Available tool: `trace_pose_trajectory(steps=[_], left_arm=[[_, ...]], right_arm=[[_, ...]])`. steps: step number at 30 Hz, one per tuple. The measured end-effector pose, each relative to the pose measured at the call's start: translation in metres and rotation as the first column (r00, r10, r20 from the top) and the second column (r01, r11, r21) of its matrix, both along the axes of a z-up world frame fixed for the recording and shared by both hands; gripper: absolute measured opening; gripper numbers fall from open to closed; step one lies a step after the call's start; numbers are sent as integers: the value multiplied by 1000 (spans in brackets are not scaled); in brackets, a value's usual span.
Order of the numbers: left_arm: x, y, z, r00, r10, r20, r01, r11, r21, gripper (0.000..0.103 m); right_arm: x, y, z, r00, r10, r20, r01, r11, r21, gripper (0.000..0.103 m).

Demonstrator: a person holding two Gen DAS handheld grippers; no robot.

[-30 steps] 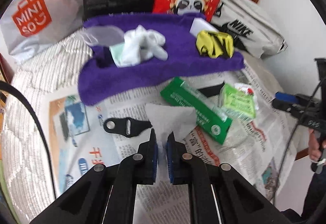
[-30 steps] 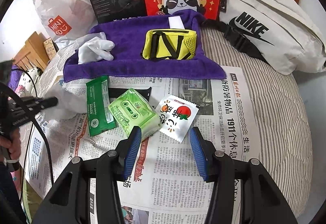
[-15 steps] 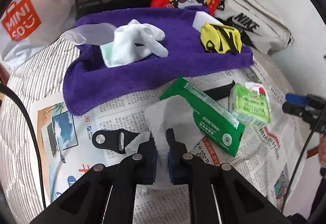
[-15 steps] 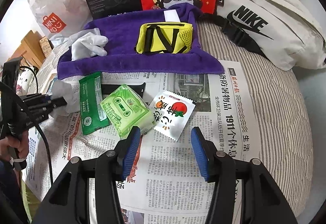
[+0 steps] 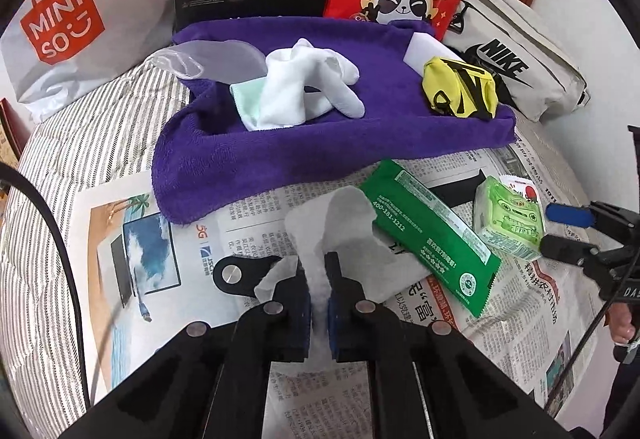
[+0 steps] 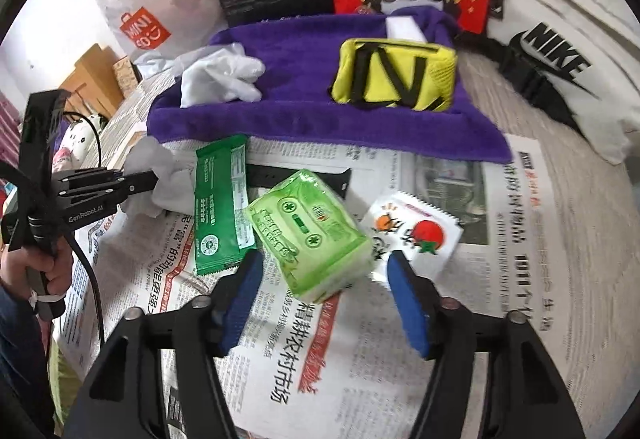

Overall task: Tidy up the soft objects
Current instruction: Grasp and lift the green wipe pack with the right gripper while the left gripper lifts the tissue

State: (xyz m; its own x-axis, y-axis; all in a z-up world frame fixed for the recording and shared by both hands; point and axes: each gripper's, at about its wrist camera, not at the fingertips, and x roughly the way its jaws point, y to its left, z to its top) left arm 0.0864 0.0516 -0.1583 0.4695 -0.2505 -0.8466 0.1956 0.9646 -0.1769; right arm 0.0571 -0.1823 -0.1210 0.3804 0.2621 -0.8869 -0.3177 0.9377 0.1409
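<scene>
Our left gripper (image 5: 318,293) is clamped on a white tissue (image 5: 344,235) that lies crumpled on the newspaper (image 5: 256,215). Just beside the tissue sits a green wipes packet (image 5: 432,239).

Our right gripper (image 6: 324,263) is spreading its jaws, with the near end of a light green tissue pack (image 6: 308,231) between the blue pads (image 6: 408,299), which do not press on it. A white snack sachet (image 6: 416,231) lies just beside the pack.

Farther back, a purple towel (image 6: 304,115) carries a white glove (image 6: 224,75) and a yellow pouch (image 6: 394,73). Beneath everything is a striped bed (image 5: 100,131).
</scene>
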Motion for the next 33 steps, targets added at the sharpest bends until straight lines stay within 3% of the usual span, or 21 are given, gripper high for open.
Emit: trace_pose_trajectory(steps=[3,9,18,19,20,23,33], left_arm=[[0,-1,0,1000,-3,-2,3,1000,0,7],[1,-2,-1,1000,-10,-4,10,1000,5,7],[0,-3,-1,1000,-22,-4,22,1000,4,7],[1,-3,-1,1000,-23,-5,23,1000,2,7],[0,-2,-1,1000,-23,-6,23,1000,-2,7],[1,-1,-2,1000,-21,-8,21,1000,-13,7],[-2,2,6,1000,-17,-3,17,999,-34,7]], right_arm=[[4,7,-8,1000,30,-8,-29,999,14,66],[17,20,-27,999,50,-7,-50,997,-64,67],[38,36,-33,998,57,20,-55,994,-94,72],[39,38,-33,998,63,22,-61,994,-87,71],[41,41,-33,997,70,26,-68,995,-77,63],[41,41,-33,997,74,28,-72,995,-69,58],[26,21,-12,999,33,38,-32,998,-45,57]])
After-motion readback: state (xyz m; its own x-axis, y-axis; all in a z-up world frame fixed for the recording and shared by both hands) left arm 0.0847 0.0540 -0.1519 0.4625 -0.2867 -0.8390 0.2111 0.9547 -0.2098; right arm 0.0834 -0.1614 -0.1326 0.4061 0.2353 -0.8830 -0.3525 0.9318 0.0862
